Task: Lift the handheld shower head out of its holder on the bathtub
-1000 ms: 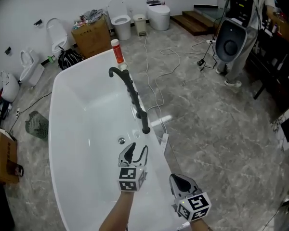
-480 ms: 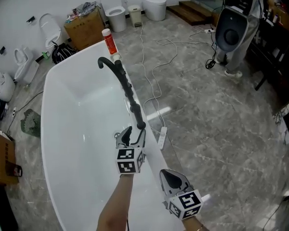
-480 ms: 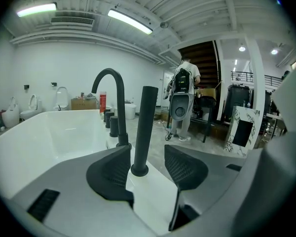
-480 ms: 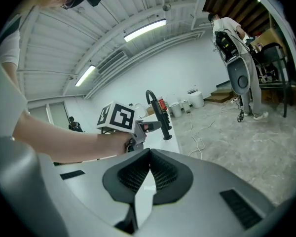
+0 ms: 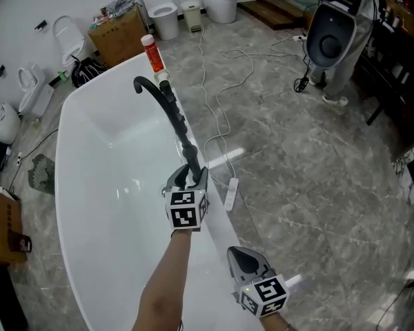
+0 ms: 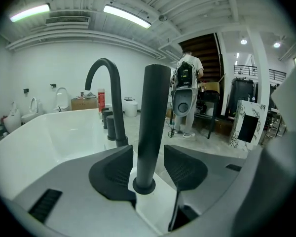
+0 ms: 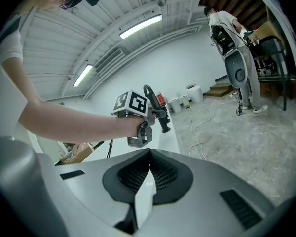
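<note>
So, quick rundown:

- Left claw (image 5: pixel 188 178) is hovering right at the tub rim, with its jaws standing wide apart and gripping nothing.
- Black shower head (image 6: pixel 150 122) is standing upright between those jaws. I'm seeing a sliver of gap on each side, so neither pad is pressing on it.
- Its bottom end is sitting in the round black holder (image 6: pixel 144 185) on the rim of the white bathtub (image 5: pixel 83 205).
- Right claw (image 5: pixel 240 254) is hanging at about 5 o'clock from the left one, well apart from it. Its jaws are sitting closed together with nothing in them.
- Black curved faucet (image 5: pixel 146 85) is rising from the same rim at about 11 o'clock from the left claw, with a red bottle (image 5: pixel 150 52) standing just past it.
- White cable (image 5: pixel 221 109) is trailing over the grey floor at 1 o'clock.
</note>
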### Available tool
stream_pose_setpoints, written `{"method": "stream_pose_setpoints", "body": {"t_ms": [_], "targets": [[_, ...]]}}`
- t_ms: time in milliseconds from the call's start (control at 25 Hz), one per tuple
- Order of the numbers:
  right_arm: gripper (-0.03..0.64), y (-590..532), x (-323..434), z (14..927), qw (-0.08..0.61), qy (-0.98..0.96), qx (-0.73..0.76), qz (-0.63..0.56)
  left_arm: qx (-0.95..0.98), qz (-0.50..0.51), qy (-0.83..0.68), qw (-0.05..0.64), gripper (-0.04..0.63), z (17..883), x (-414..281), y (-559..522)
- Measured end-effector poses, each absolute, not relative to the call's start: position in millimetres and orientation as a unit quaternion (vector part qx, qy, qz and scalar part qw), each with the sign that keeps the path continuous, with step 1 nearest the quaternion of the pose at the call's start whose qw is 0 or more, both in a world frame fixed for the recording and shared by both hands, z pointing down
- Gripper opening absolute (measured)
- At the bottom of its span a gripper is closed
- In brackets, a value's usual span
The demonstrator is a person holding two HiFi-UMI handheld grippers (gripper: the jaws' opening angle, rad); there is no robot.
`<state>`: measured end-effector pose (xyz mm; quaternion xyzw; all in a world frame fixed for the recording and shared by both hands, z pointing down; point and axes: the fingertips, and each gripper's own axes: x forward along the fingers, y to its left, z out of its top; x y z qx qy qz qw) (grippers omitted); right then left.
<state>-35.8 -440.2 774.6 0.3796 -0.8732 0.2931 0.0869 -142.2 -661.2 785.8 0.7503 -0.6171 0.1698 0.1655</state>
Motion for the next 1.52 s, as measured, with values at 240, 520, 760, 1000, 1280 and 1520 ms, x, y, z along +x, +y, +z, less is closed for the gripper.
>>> {"method": "stream_pose_setpoints", "body": {"t_ms": [240,520,760,1000,1280,1520], "targets": [[0.006,-437.8,-35.9,775.8,0.093,-0.873,0.376,0.296,0.750,0.176,-0.618,0.157,0.150,780.6,-138.8,-668.1],[0.006,-432.2,-34.4,757.8,0.093,-0.874,0.376,0.294,0.756,0.188,-0.609,0.147,0.149,760.3,-131.4,-657.3],[0.006,-424.1,-32.7,718.8,0.082,-0.874,0.384,0.287,0.762,0.181,-0.606,0.139,0.149,713.4,-132.0,-635.5],[0.006,-411.4,-23.2,665.0,0.066,-0.872,0.398,0.276,0.772,0.180,-0.597,0.123,0.149,654.4,-122.3,-609.8],[0.006,-383.1,-22.5,611.8,0.053,-0.873,0.408,0.262,0.789,0.187,-0.578,0.093,0.149,589.9,-109.7,-568.9],[0.006,-363.6,-17.0,573.3,0.047,-0.875,0.415,0.244,0.800,0.179,-0.569,0.061,0.149,538.4,-105.0,-533.3]]}}
